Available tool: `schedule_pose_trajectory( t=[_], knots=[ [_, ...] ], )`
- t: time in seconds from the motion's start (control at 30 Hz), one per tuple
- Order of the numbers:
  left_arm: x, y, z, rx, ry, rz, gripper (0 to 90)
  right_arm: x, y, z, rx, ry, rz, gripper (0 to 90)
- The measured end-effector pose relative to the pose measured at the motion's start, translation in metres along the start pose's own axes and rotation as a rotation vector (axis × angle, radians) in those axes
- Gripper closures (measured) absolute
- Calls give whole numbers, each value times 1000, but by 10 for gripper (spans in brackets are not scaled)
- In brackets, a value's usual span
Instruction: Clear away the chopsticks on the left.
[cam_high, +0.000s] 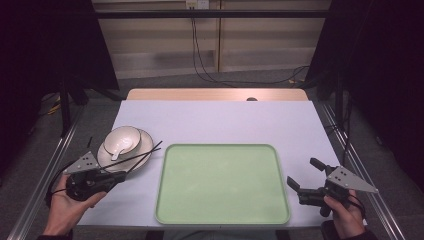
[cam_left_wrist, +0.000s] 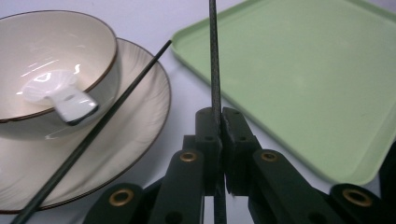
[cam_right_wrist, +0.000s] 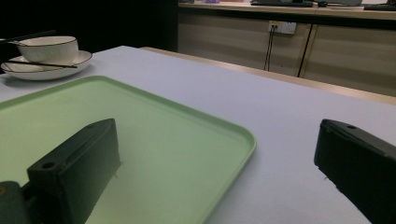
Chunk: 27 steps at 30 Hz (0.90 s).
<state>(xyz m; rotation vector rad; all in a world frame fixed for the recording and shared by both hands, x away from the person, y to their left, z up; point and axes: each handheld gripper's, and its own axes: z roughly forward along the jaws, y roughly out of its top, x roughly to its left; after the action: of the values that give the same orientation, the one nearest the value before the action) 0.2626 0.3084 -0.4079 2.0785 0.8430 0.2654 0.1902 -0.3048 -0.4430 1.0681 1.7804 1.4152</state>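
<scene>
A: What's on the table (cam_high: 220, 120)?

B: A tray (cam_high: 222, 184) sits at the middle near the front edge. Left of it and a little farther back is a plate (cam_high: 146, 146), with a bowl (cam_high: 122, 137) on it and a spoon (cam_high: 116, 149) in the bowl.

A: Anything else?

B: One chopstick (cam_left_wrist: 88, 140) lies across the plate. The left gripper (cam_high: 117, 179), front-left of the tray, grips another chopstick (cam_left_wrist: 214, 60). The right gripper (cam_high: 305, 176) is at the tray's right.

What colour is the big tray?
Light green. The tray shows best in the high view.

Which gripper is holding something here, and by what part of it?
The left gripper is shut on one black chopstick, near its end by the high view; the other chopstick lies across the plate. The right gripper is open, holding nothing.
</scene>
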Motion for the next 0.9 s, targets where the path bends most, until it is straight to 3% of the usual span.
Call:
schedule_pose_trajectory(
  t=[0.47, 0.57, 0.63, 0.73, 0.8, 0.83, 0.9],
  knots=[
    [-28, 10, 25, -35, 25, -111, 863, 1, 0, 0, -14, -6, -6, 0],
    [-34, 16, 33, -41, 64, -128, 864, 1, 0, 0, -10, -1, -11, 0],
    [-34, 19, 38, -51, 59, -150, 864, 1, 0, 0, -9, -5, -10, 0],
    [-37, 24, 46, -42, 75, -174, 864, 1, 0, 0, -12, -11, -9, 0],
    [-38, 24, 51, -44, 66, -215, 864, 1, 0, -1, -12, -6, -12, 0],
    [-39, 24, 53, -36, 75, -209, 863, 1, 0, -1, -12, -4, -14, 0],
    [-40, 23, 59, -16, 92, -238, 864, 1, 0, -1, -14, -6, -14, 0]
  ],
)
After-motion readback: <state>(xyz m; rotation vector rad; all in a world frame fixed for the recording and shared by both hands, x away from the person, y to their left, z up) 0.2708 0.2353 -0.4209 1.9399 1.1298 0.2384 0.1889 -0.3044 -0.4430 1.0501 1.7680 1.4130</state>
